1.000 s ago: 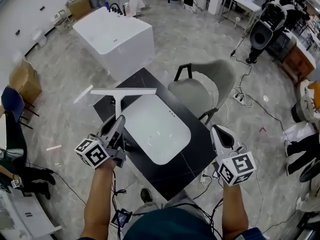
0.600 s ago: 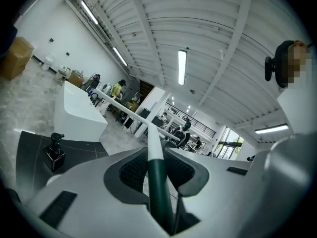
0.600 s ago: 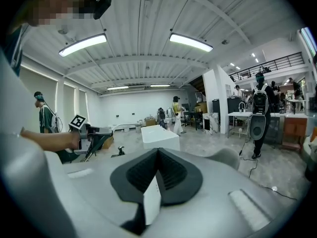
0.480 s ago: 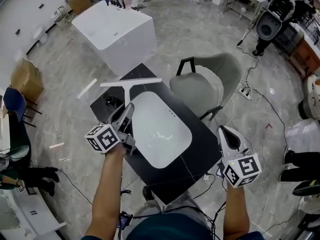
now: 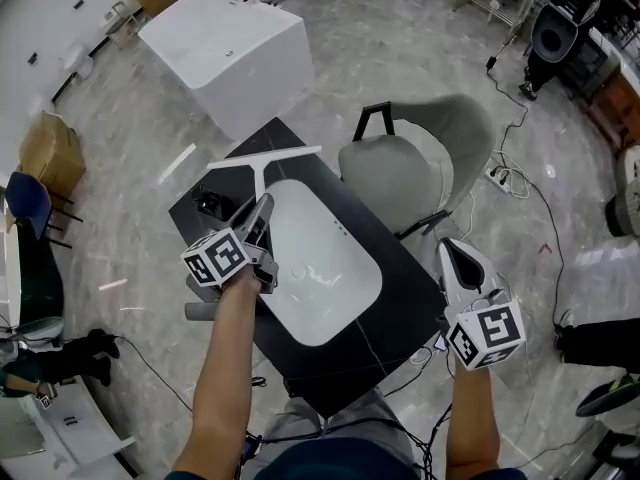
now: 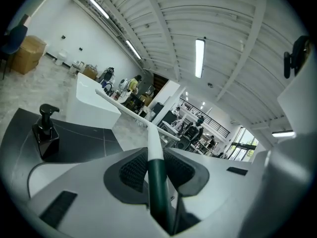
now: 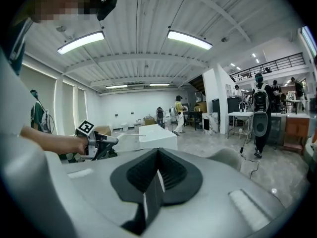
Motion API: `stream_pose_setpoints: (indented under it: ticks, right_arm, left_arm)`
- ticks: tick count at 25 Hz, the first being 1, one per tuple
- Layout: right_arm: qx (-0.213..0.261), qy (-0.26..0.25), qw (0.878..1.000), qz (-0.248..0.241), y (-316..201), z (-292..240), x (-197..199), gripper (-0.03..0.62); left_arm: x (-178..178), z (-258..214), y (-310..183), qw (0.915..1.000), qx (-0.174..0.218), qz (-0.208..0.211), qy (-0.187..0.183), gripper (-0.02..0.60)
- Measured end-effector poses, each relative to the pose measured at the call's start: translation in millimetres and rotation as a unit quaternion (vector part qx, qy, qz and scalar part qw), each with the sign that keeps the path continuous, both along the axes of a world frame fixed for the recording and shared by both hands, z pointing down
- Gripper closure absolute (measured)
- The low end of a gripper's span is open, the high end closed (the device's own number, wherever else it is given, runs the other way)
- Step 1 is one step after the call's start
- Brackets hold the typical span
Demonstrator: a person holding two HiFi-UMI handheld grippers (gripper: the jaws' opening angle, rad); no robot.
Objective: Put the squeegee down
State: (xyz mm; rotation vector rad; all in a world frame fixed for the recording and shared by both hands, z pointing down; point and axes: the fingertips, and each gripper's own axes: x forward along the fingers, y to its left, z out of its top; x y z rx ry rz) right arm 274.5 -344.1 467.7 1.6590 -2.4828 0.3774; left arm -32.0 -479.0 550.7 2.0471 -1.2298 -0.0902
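The squeegee (image 5: 262, 160) has a long white blade, a white neck and a dark green handle (image 6: 157, 177). My left gripper (image 5: 260, 213) is shut on that handle, and the blade points away from me over the far end of the black table (image 5: 405, 298). In the left gripper view the blade (image 6: 126, 109) runs slantwise above the tabletop. My right gripper (image 5: 457, 256) hovers at the table's near right corner, shut and holding nothing. In the right gripper view its pads (image 7: 148, 182) meet, and the left gripper (image 7: 97, 143) shows at the left.
A white sink basin (image 5: 345, 288) is set into the tabletop. A black pump bottle (image 5: 208, 204) stands at the table's far left corner, also in the left gripper view (image 6: 45, 133). A grey chair (image 5: 400, 173) stands right of the table, a white block (image 5: 228, 48) beyond it. Cables lie on the floor.
My left gripper has come down and forward with the squeegee, so the blade is now lower over the table's far end. The right gripper has sunk a little at the right.
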Motion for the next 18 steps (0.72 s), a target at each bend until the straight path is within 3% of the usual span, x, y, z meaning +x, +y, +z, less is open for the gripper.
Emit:
stream_pose_setpoints:
  ticks: [10,18]
  right_arm:
    - [-0.030,0.002,0.999,-0.011,-29.8,57.8,15.6,0.583]
    - [-0.059,-0.006,0.998,-0.007,-40.2,100.2,24.2,0.583]
  left_arm:
    - [18.7,69.8,-48.1,0.9993,-0.034,-0.018,0.000,0.482]
    - [12.6,132.7,-75.2,0.9969,-0.070,-0.032,-0.014,0.482]
